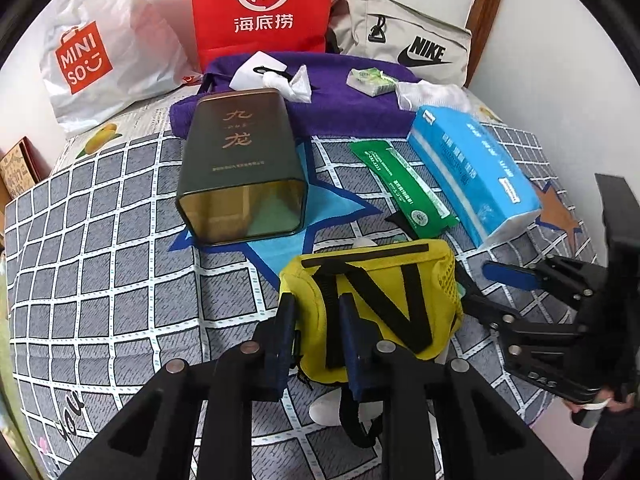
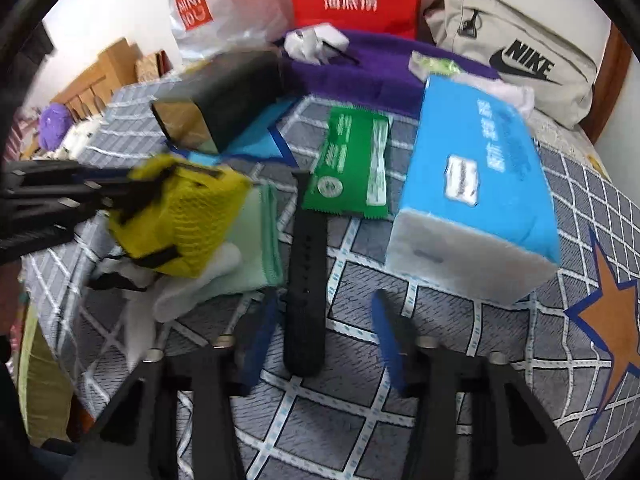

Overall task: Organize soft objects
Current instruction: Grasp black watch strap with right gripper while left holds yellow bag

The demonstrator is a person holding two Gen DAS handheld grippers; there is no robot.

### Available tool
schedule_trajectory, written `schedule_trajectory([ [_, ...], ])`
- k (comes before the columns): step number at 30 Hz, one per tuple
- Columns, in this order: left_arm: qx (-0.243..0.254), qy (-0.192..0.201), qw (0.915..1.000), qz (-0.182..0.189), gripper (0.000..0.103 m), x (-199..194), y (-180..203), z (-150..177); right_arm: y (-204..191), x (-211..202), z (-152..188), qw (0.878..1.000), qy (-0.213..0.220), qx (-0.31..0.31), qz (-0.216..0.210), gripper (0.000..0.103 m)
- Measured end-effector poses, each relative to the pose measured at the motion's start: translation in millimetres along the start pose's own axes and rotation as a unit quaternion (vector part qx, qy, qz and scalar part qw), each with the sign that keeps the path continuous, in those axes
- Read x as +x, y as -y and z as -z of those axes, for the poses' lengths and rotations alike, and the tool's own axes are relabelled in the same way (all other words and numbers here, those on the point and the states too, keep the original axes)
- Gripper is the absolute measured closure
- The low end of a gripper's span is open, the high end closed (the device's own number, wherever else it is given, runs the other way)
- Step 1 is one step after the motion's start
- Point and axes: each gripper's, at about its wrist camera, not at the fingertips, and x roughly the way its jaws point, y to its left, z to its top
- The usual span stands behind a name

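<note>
A yellow mesh pouch [image 1: 380, 292] with black straps lies on the checked bedspread, on top of pale cloths. My left gripper [image 1: 318, 306] is shut on the pouch's near left edge, with yellow fabric pinched between the blue pads. From the right wrist view that left gripper [image 2: 92, 196] comes in from the left onto the pouch [image 2: 180, 220]. My right gripper [image 2: 326, 300] is open, its fingers on either side of the near end of a black watch strap [image 2: 306, 264], with gaps on both sides. The right gripper [image 1: 486, 292] also shows beside the pouch.
A dark green tin [image 1: 240, 168] lies on its side. A blue tissue pack [image 2: 476, 184] and a green wipes packet [image 2: 352, 168] lie close to the strap. A purple towel [image 1: 332, 100] with small items, a Nike bag [image 1: 404, 36] and shopping bags line the back.
</note>
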Motion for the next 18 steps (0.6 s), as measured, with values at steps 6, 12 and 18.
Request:
schedule_trajectory([
  [6, -0.01, 0.003, 0.9999, 0.007, 0.085, -1, -5, -2, 0, -4, 2, 0.999, -0.01, -0.025, -0.02, 0.082],
  [12, -0.015, 0.003, 0.9996, 0.022, 0.088, 2, -9, -1, 9, -20, 31, 0.998, -0.04, -0.03, -0.026, 0.082],
  [18, -0.015, -0.002, 0.9996, 0.023, 0.088, 3, -8, -1, 15, -14, 21, 0.999, -0.035, -0.003, -0.028, 0.071],
])
